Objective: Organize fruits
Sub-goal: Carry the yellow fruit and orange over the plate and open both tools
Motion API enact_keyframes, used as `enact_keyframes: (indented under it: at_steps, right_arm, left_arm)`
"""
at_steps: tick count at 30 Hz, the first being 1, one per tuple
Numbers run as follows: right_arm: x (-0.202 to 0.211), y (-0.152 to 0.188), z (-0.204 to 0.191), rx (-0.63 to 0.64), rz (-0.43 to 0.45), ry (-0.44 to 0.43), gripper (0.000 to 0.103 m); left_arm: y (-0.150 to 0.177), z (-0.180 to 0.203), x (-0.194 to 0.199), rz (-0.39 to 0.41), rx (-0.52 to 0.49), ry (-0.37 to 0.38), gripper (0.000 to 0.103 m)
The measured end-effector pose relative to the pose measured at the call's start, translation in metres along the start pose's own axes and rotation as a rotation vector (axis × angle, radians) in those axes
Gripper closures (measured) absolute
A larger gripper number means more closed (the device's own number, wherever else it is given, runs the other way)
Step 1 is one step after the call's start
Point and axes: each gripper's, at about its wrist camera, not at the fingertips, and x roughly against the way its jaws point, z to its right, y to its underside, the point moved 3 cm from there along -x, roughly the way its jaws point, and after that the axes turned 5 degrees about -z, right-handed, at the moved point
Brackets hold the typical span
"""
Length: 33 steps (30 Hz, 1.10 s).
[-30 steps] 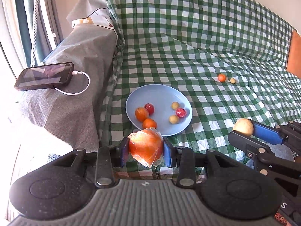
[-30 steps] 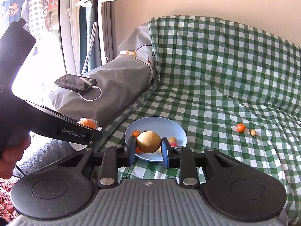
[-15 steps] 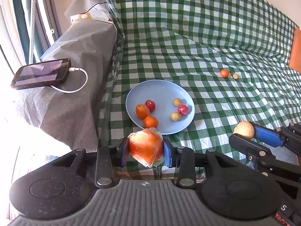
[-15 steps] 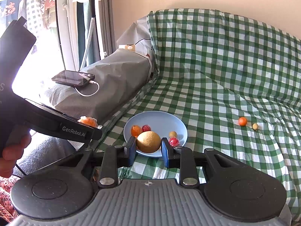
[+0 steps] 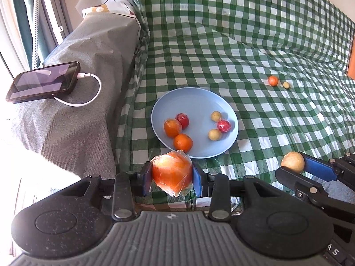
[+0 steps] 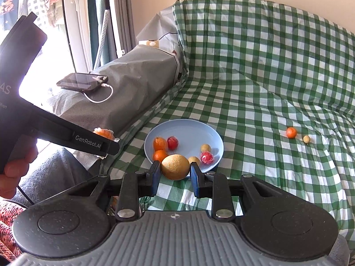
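Note:
A blue plate [image 5: 195,102] [image 6: 188,128] lies on the green checked cloth and holds several small fruits, orange, red and yellow. My left gripper [image 5: 172,178] is shut on a plastic-wrapped orange [image 5: 172,173], just short of the plate's near rim. My right gripper [image 6: 175,170] is shut on a round yellow-brown fruit [image 6: 175,166], held in front of the plate's near edge; it also shows in the left wrist view [image 5: 292,161]. A small orange fruit [image 5: 273,80] [image 6: 291,132] and a small yellow fruit [image 5: 286,85] [image 6: 306,139] lie loose on the cloth to the right.
A phone [image 5: 43,82] [image 6: 82,81] with a white charging cable rests on a grey covered armrest [image 5: 88,71] left of the plate. The checked cloth rises up the backrest [image 6: 266,33] behind. A window and curtain stand at far left.
Both grippers have moved a little forward towards the plate, each still holding its fruit. The plate now sits closer in both views.

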Motion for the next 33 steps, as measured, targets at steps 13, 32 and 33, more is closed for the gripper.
enact_keyframes:
  at_steps: [13,32,33]
  right_arm:
    - [-0.062,-0.013,0.018,-0.061,-0.077,0.016,0.073]
    - [-0.191,-0.046,0.046,-0.056,-0.179,0.005,0.073]
    - [-0.195,-0.045,0.046,-0.056,-0.186,0.003,0.073]
  left_arm:
    - [-0.042,0.005,-0.053,-0.046,-0.029,-0.01,0.062]
    - [-0.117,0.021,-0.166,-0.132,-0.094,-0.009,0.062]
    - [-0.117,0.022,-0.171,-0.139,-0.098,-0.011,0.062]
